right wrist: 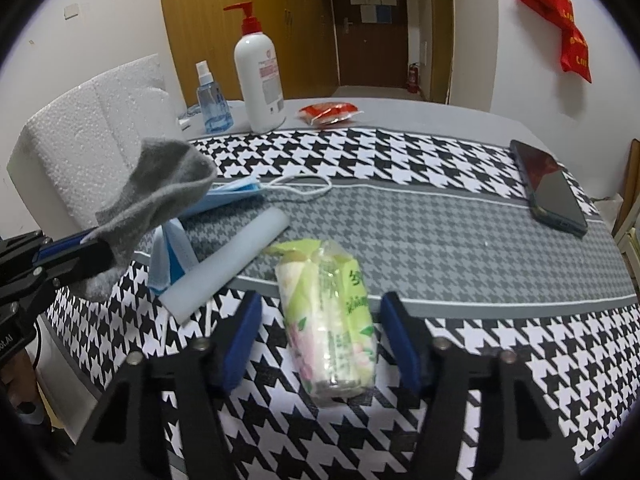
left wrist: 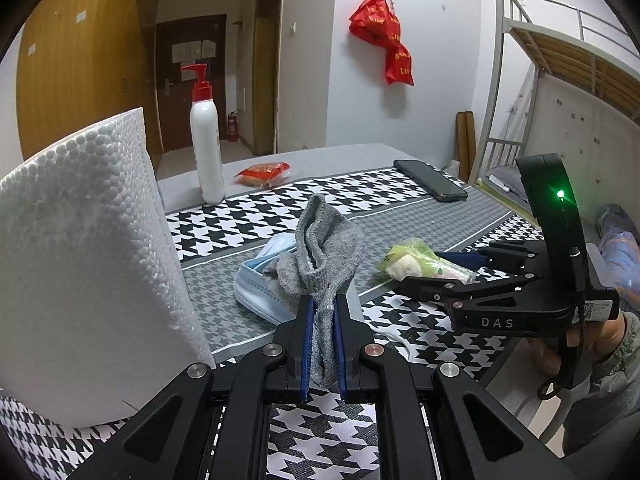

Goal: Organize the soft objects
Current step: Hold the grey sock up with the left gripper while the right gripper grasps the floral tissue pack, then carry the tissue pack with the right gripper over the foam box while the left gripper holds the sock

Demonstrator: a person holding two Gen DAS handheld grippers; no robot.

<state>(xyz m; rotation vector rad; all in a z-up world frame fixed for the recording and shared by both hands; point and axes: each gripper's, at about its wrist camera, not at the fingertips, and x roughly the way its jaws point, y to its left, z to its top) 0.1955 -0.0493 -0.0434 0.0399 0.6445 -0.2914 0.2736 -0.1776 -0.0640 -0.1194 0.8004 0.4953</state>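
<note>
My left gripper [left wrist: 323, 304] is shut on a grey sock [left wrist: 326, 248] and holds it up above the table; the sock also shows in the right wrist view [right wrist: 160, 196]. A blue face mask [left wrist: 260, 292] lies under it on the houndstooth cloth, also in the right wrist view [right wrist: 224, 196]. My right gripper [right wrist: 320, 308] is open, its jaws on either side of a green tissue pack [right wrist: 332, 312], which lies on the cloth. The right gripper also shows in the left wrist view [left wrist: 452, 276] at the pack [left wrist: 416, 262]. A pale foam bar [right wrist: 228, 260] lies beside the mask.
A white foam box [left wrist: 88, 264] stands at the left, close to my left gripper. A white pump bottle [left wrist: 206, 144], a blue spray bottle [right wrist: 212, 100] and a red snack packet [right wrist: 328, 114] stand at the back. A black phone [right wrist: 548, 188] lies at the right.
</note>
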